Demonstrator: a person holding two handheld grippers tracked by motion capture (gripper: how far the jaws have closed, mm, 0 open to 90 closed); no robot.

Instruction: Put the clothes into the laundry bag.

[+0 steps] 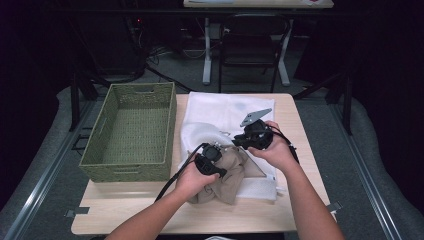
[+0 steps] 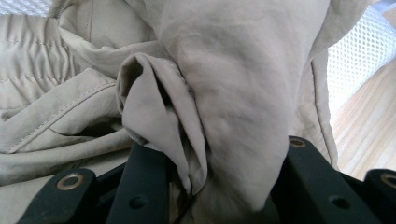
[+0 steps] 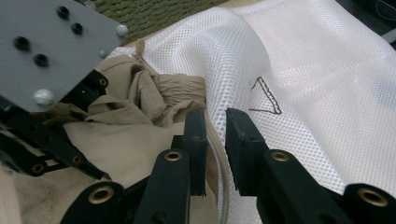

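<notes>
- Two black jaws of the left gripper (image 2: pixel 205 186) stand partly apart with a thick bunched fold of the beige garment (image 2: pixel 224 93) packed between them, the cloth pressing against both inner faces, so they clamp it
- Beside that fold, in the left gripper view, a smaller rolled tuck of the same cloth hangs against the left jaw
- Narrow is the gap of the right gripper (image 3: pixel 215 140); the corded rim of the white mesh bag (image 3: pixel 303 84) runs up through that gap, and the pads do not visibly press on it
- Just left of those jaws, in the right gripper view, the beige garment lies crumpled at the bag's mouth, with the left gripper's grey plate above it
- From the high view, the left gripper (image 1: pixel 210 157) sits on the garment (image 1: pixel 232 172), which lies partly on the mesh bag (image 1: pixel 220 107) near the front of the wooden table (image 1: pixel 150 210)
- The right gripper (image 1: pixel 250 137) is close by, over the bag
- Farther left on the table stands a green woven basket (image 1: pixel 100 150), well apart from the garment
</notes>
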